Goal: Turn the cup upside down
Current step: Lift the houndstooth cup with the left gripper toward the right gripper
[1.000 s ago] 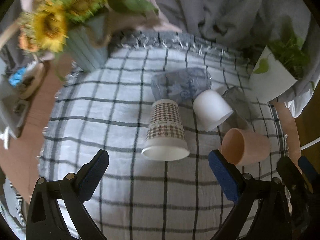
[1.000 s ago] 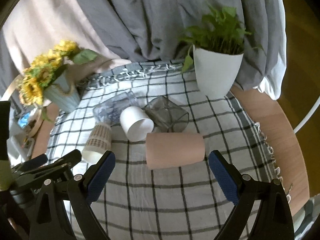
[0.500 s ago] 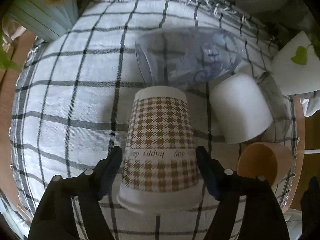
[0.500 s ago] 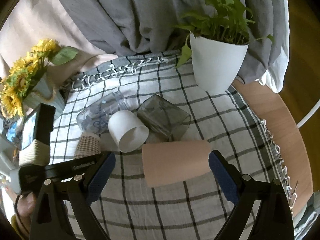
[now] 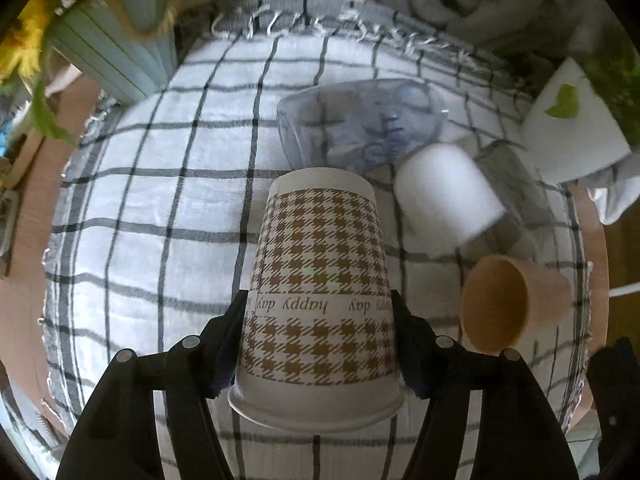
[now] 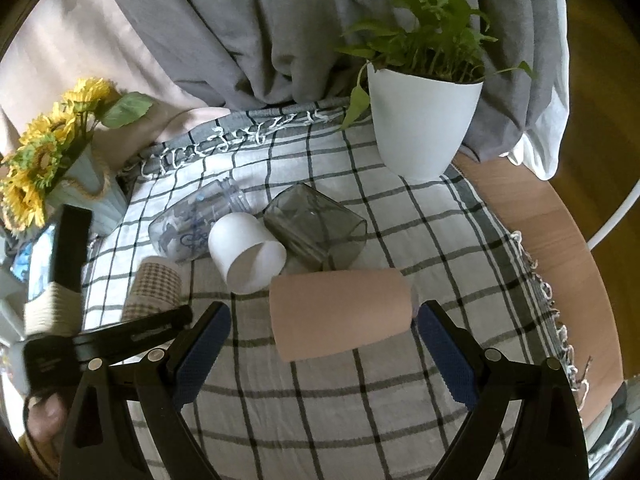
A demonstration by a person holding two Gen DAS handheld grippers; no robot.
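Note:
A brown houndstooth paper cup (image 5: 318, 300) lies on its side on the checked cloth, rim towards the camera. My left gripper (image 5: 319, 344) is shut on it, one finger on each side near the rim. The cup also shows in the right wrist view (image 6: 154, 286), partly behind the left gripper. A pink cup (image 6: 340, 314) lies on its side just ahead of my right gripper (image 6: 320, 344), which is open and empty. In the left wrist view the pink cup (image 5: 504, 304) shows its open mouth.
A white cup (image 6: 246, 252), a clear printed cup (image 6: 192, 224) and a smoky glass (image 6: 316, 226) lie on their sides behind. A white plant pot (image 6: 420, 120) stands back right, a sunflower vase (image 6: 80, 184) back left. The wooden table edge (image 6: 560, 232) shows at right.
My left gripper moved forward over the houndstooth cup and closed on it. My right gripper moved a little closer to the pink cup and stayed open.

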